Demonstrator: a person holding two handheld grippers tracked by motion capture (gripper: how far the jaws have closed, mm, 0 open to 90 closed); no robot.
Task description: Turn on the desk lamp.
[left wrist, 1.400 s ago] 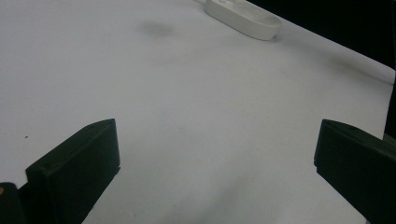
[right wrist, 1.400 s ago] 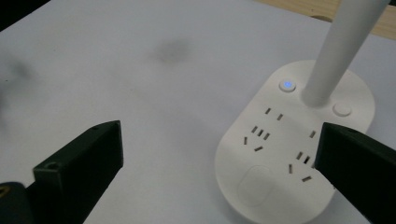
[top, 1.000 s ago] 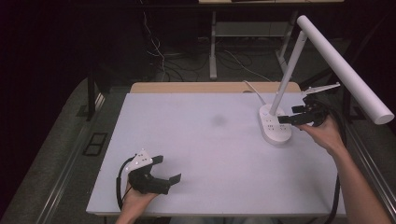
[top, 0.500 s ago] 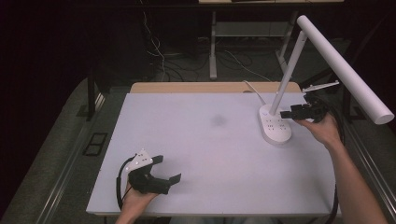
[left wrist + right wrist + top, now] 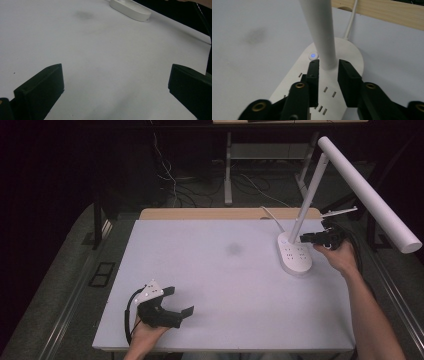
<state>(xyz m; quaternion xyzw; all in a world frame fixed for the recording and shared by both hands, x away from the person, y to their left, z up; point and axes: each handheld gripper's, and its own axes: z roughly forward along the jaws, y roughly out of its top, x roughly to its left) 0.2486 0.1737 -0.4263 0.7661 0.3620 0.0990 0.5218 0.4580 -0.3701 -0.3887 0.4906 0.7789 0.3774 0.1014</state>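
Right gripper view: white desk lamp (image 5: 329, 82) dead ahead, oblong base with rows of outlet slots, a small round power button (image 5: 313, 55) glowing blue, no readable brand or text anywhere. Right gripper (image 5: 329, 65) jaws standing either side of the lamp's slanted white stem (image 5: 320, 30) just above the base, a sliver of gap visible on both sides, so partly open and not squeezing it. White cord (image 5: 351, 17) running off the back of the base toward the wooden strip (image 5: 387, 12) along the far table edge. High view: lamp (image 5: 295, 252) sitting at the right side of the white table (image 5: 220, 285), closer to the far edge, long tube head (image 5: 367, 192) hanging out past the right edge. Right gripper (image 5: 306, 238) up against the stem from the right. Faint grey smudge (image 5: 233, 249) near the middle, loads of bare tabletop all around. Left gripper (image 5: 181, 301) parked at the near-left corner in the left hand (image 5: 142, 332), jaws spread wide, nothing between them. Left gripper view: same wide-apart jaws, lamp base (image 5: 130, 8) far off.
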